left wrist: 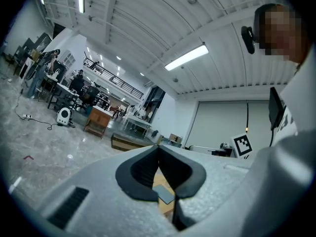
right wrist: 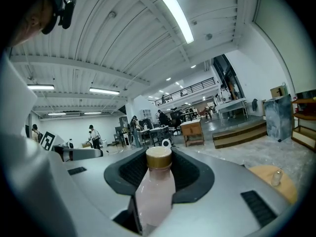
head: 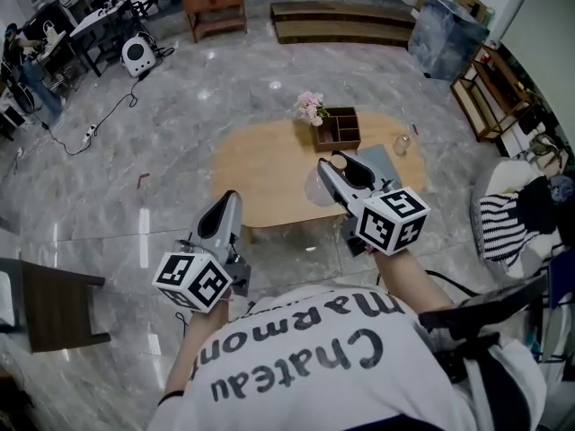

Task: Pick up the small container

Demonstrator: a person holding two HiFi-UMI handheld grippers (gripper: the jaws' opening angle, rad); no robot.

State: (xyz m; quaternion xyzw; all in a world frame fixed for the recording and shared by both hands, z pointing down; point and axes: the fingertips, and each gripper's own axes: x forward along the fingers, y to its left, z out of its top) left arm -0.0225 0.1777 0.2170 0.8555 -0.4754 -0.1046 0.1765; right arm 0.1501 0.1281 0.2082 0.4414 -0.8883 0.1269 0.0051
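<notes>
One item in grip: small container (right wrist: 154,191), long axis along the jaws, gold cap (right wrist: 159,158) toward the jaw tips, held above the table (head: 260,169) near its front right edge. Right gripper (head: 332,166) part-open, pads clenched on the container body. Left gripper (head: 230,200) closed tight, empty.

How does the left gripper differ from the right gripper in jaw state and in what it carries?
The left gripper's jaws touch each other; the right gripper's jaws stand apart. The left gripper holds nothing; the right gripper clamps a pale pink bottle with a gold cap. Both bear a marker cube, left and right.
</notes>
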